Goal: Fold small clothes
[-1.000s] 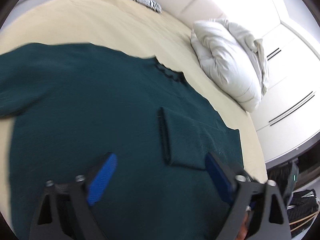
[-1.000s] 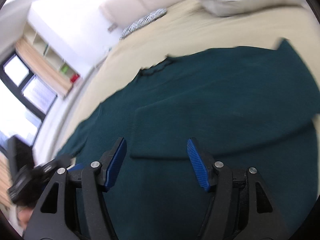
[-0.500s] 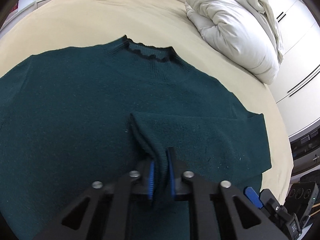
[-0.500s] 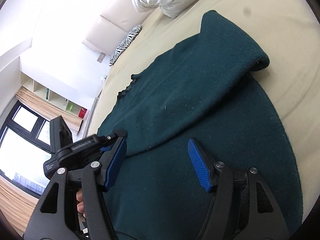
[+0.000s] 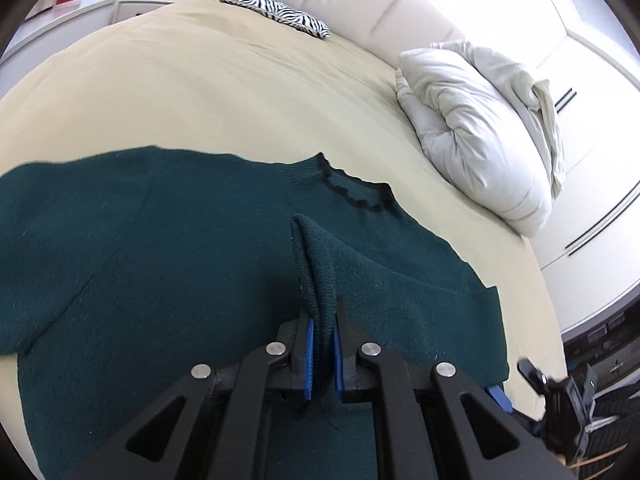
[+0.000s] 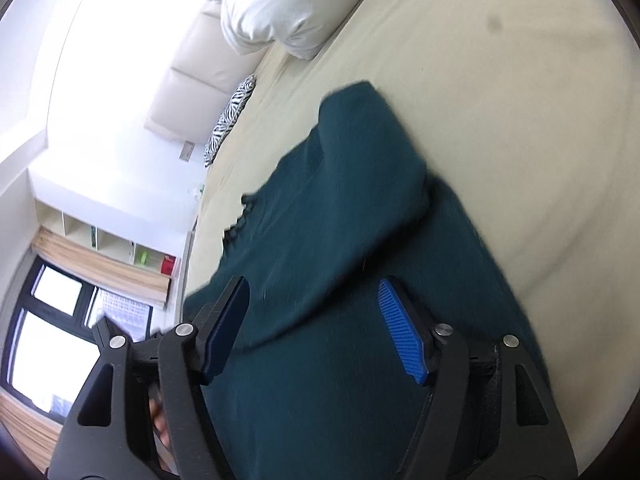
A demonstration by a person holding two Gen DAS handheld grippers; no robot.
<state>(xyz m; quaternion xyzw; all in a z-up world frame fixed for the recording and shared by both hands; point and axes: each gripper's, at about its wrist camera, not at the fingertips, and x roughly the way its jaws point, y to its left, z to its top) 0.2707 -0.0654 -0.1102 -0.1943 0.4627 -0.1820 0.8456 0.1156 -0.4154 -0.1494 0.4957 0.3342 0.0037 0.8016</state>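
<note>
Sweater (image 5: 160, 260), dark green, flat on beige bed (image 5: 200, 92); left claw (image 5: 321, 354) clamped on folded sleeve cuff (image 5: 316, 272); right claw (image 6: 316, 328) opening, hovering over sweater, pads gripping nothing.

Ahead of my left gripper I see a beige bedspread (image 5: 200, 92) running off to a padded cream headboard (image 5: 360, 4). A zebra-print cushion (image 5: 276, 12) lies far ahead, against that headboard. Ahead and to the right sits a rumpled white pillow (image 5: 476, 132), with white wardrobe doors (image 5: 592, 184) beyond it. Far ahead on the left stands a white bedside unit (image 5: 80, 12). From my right gripper, off to the left, I see a dark-framed window (image 6: 48, 332), open white shelves (image 6: 104, 240) above it and a small red box (image 6: 168, 266) there.
</note>
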